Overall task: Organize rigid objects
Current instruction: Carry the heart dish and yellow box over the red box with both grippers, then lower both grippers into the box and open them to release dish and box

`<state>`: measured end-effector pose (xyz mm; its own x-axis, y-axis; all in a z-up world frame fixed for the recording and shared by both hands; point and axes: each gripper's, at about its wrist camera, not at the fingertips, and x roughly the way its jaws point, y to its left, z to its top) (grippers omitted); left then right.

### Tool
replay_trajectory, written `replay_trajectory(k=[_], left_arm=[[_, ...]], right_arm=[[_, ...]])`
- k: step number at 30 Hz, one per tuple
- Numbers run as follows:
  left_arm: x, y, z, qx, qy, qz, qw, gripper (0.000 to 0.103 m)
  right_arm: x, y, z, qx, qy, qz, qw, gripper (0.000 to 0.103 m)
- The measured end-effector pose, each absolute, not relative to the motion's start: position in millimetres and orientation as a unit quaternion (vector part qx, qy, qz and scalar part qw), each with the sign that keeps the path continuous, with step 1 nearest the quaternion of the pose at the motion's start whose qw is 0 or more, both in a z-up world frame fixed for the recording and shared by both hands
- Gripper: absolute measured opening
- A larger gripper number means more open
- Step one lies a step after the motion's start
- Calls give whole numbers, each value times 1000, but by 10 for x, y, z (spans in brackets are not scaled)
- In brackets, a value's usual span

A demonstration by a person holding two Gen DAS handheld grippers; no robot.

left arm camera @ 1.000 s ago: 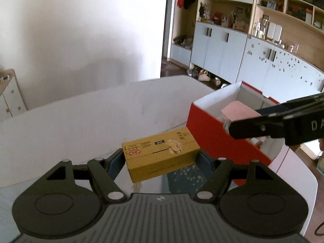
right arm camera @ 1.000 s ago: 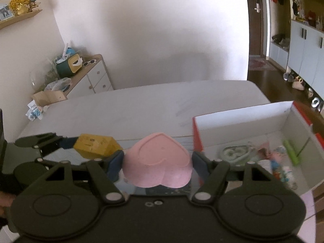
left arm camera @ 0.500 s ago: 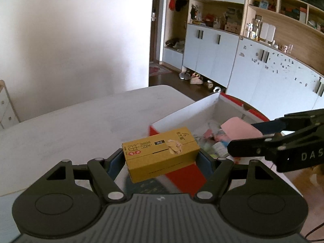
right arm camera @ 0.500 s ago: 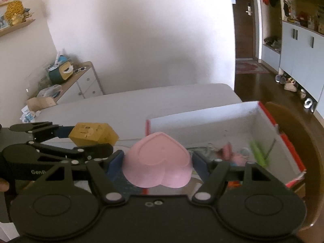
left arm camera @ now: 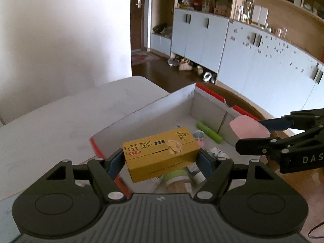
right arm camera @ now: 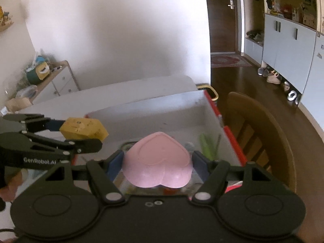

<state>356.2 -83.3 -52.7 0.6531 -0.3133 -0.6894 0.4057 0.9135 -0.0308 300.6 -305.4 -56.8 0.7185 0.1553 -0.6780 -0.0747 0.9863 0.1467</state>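
The left hand-held gripper (left arm camera: 161, 159) is clamped on a yellow rectangular cardboard box with printed characters (left arm camera: 160, 154), its blue pads pressing the box's two short ends. The right hand-held gripper (right arm camera: 158, 161) is clamped on a pink heart-shaped plastic dish (right arm camera: 159, 160), pads against its two sides. Both held things hang above the open red-edged white cardboard box (left arm camera: 162, 109), the yellow box to the left of the pink dish. Inside that box lie a green cylindrical stick (left arm camera: 209, 131) toward its far end and several small pastel toys (left arm camera: 215, 151), too blurred to tell apart. The box sits at the right end of the pale grey surface (left arm camera: 60, 121), with a wooden chair (right arm camera: 261, 135) just beside it on the right
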Motion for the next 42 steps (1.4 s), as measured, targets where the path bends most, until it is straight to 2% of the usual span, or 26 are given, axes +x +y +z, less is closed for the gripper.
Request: replay_trajectory(k=[16, 25, 42], left_arm=[[4282, -1360, -1005, 81, 444, -162, 878, 76], [4456, -1459, -1186, 78, 478, -155, 861, 76], [4538, -1392, -1252, 56, 525, -145, 837, 76]], right_arm=[[3470, -2940, -1066, -32, 411, 89, 907, 73], [3524, -2774, -1155, -74, 418, 86, 902, 73], [3460, -2777, -1241, -41, 447, 63, 891, 73]])
